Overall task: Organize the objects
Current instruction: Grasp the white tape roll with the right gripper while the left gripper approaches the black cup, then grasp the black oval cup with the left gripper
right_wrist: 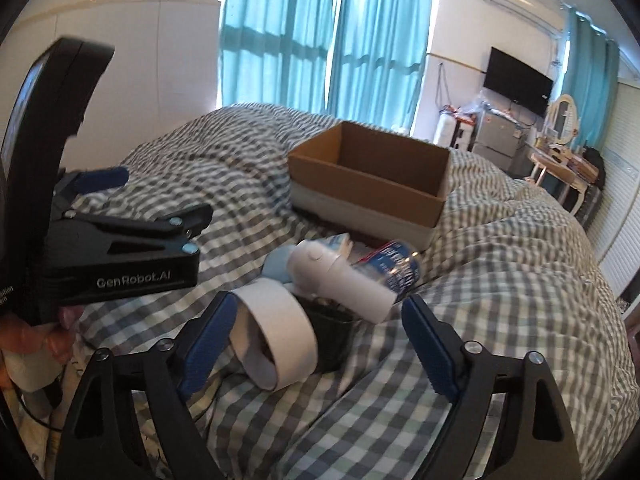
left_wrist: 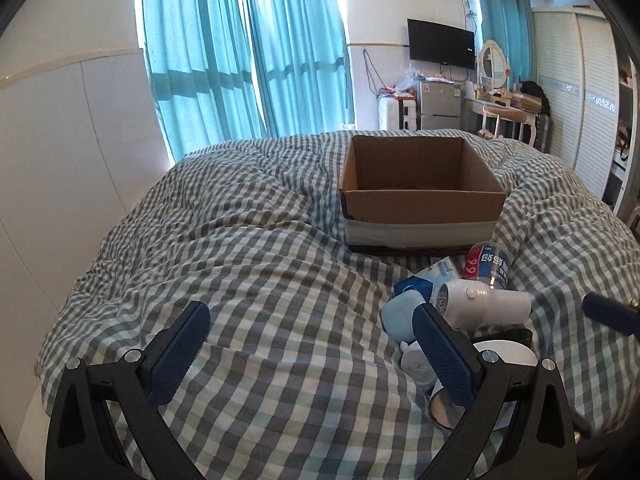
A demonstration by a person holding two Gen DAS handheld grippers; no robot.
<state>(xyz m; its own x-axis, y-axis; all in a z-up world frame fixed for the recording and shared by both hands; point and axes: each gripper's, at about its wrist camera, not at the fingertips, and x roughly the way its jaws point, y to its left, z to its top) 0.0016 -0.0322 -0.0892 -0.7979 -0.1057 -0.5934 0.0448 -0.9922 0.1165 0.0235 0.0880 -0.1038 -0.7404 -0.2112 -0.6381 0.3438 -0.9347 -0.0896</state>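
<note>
The pile of loose things lies on the bed (left_wrist: 248,264) just in front of the box (right_wrist: 372,184): a white bottle (right_wrist: 340,276), a tape roll (right_wrist: 280,336), a clear bottle (right_wrist: 396,270) with a red and blue label, a pale blue item (right_wrist: 278,262), and something dark under the white bottle that cannot be made out. In the right wrist view the white bottle sits at about 12 o'clock from the right hand-held gripper (right_wrist: 316,344), its long axis running from 10 to 4 o'clock, and the tape roll lies between the spread fingers, which hold nothing. The left hand-held gripper (left_wrist: 312,352) is also spread wide and empty; the pile is at its 2 o'clock, partly behind its right finger (left_wrist: 444,352). The right one looks nearer and better lined up. The box is open, apparently empty, at 12 o'clock beyond the pile. The tape roll stands in the way of the white bottle, so it is probably the easier first pick.
</note>
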